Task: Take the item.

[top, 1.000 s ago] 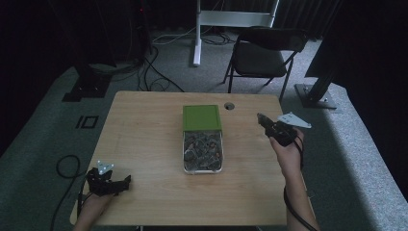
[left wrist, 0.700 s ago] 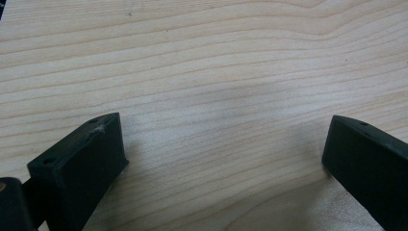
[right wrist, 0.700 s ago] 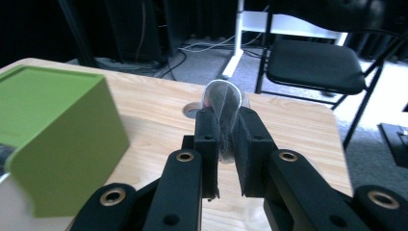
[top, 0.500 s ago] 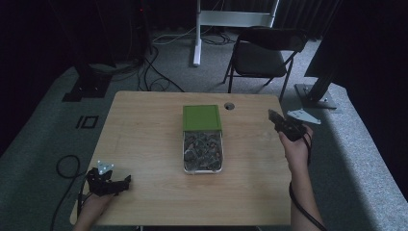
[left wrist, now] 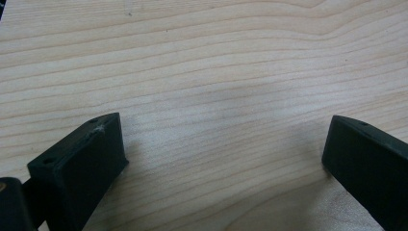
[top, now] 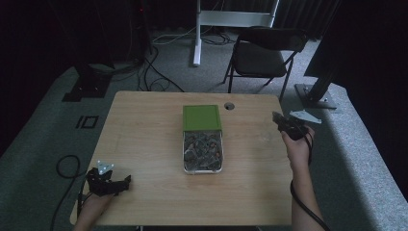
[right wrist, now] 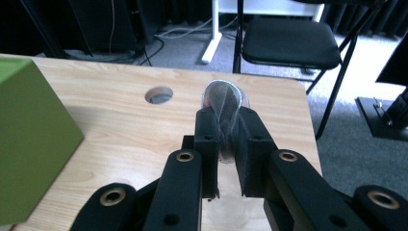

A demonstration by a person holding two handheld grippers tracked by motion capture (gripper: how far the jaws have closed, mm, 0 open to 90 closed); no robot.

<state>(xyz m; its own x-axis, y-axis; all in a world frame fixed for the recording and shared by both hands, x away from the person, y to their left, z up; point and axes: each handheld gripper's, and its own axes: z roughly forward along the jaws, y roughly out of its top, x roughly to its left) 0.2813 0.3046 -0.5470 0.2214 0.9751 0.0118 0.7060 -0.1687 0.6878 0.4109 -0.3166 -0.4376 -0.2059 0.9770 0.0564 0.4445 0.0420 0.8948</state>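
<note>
My right gripper hovers over the table's right edge, shut on a small clear plastic packet with something dark inside; the packet sticks up past the fingertips of that gripper. At the table's middle stands a green box, with a clear tray full of small dark pieces right in front of it. The green box fills the left of the right gripper view. My left gripper rests near the table's front left corner, and in its own view that gripper is open wide over bare wood.
The wooden table has a round cable hole behind the box; the hole lies ahead of my right jaws. A black folding chair stands past the far edge, with cables on the floor.
My right gripper has shifted a little to the right, toward the table's right edge, still holding the packet. The left gripper has stayed put.
</note>
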